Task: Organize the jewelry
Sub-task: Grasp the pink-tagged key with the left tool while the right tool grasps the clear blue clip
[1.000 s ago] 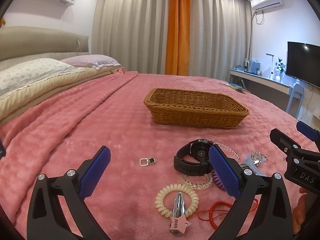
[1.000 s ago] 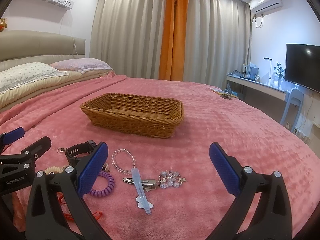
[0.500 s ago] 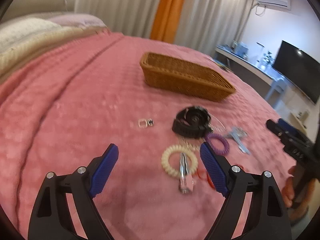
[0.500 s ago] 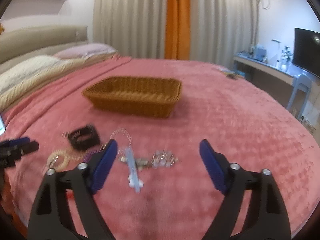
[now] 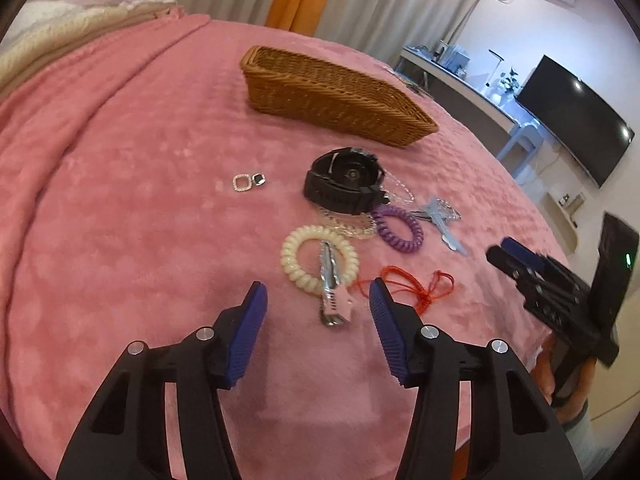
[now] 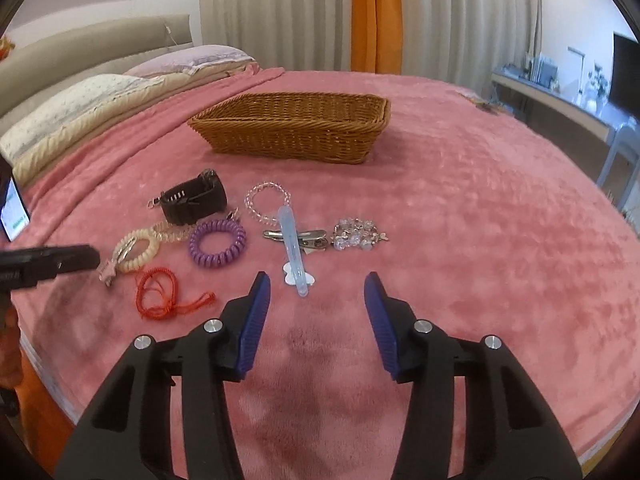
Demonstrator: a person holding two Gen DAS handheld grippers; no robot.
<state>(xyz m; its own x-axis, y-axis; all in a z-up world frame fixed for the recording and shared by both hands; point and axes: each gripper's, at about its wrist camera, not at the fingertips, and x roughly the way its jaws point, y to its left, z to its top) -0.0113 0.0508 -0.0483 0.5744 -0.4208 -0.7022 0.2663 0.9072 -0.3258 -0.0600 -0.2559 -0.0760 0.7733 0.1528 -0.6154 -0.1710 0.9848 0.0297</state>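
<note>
Both grippers are hovering half-open and empty, jaws just narrowing; the left gripper (image 5: 316,300) is nearing the star hair clip (image 5: 330,296) across the cream coil tie (image 5: 318,258); pinching its metal shank alone is looking wisest; the basket (image 5: 332,98) is waiting beyond.

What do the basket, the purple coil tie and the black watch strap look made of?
Basket: woven wicker or rattan-look strands, tan with a slight sheen; could be plastic imitation. Purple coil tie: glossy spiral plastic, going by the shiny ridged loops. Black watch strap: matte rubber or silicone by its dull ribbed, notched surface; cannot confirm.
</note>
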